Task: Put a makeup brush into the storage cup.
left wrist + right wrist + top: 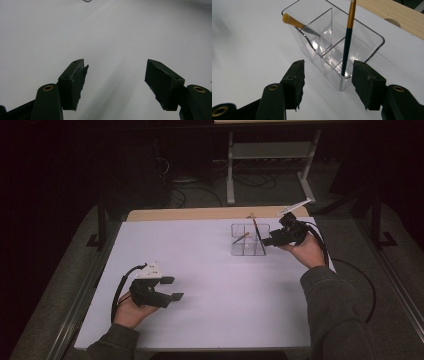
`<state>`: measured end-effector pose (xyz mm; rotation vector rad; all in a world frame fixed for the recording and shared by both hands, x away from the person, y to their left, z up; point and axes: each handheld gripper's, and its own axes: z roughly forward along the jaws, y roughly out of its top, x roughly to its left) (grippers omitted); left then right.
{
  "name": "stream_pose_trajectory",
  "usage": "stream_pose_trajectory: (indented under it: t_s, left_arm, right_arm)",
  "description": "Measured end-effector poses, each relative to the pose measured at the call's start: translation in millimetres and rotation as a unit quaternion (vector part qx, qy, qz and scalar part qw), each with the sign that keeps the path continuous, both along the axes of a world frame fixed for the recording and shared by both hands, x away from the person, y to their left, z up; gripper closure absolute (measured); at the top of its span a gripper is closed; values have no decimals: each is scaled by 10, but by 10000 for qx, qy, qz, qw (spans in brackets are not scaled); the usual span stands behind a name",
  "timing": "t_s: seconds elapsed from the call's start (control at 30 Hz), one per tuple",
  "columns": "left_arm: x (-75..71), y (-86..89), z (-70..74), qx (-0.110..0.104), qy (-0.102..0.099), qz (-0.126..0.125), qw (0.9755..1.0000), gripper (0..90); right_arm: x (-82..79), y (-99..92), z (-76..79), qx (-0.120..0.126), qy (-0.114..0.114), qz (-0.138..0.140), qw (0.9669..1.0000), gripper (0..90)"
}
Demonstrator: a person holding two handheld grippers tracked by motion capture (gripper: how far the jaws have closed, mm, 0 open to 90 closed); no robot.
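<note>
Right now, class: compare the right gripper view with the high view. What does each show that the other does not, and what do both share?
Right gripper view alone: the organizer's inner dividers up close, and the brush's tan tip.

High view alone: the left gripper, open above bare white table, both forearms, and the floor beyond.

Both: the clear organizer, the dark-handled brush standing inside, the second brush leaning out, and the right gripper, open beside the organizer.

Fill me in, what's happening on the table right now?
A person works two handheld grippers over a white table. The right gripper stands open beside a clear divided organizer, where a dark brush stands upright in one compartment and a second brush leans in another. The left gripper is open and holds nothing.
</note>
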<state>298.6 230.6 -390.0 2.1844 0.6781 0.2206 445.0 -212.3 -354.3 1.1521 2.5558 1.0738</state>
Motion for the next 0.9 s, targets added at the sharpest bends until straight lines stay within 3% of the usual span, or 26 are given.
stream_pose_trajectory:
  t_s: [0.9]
  left_arm:
    - [3,120,24,33,-29,211,9998,284]
  right_arm:
    - [-333,-154,-96,287,-132,79,9995,385]
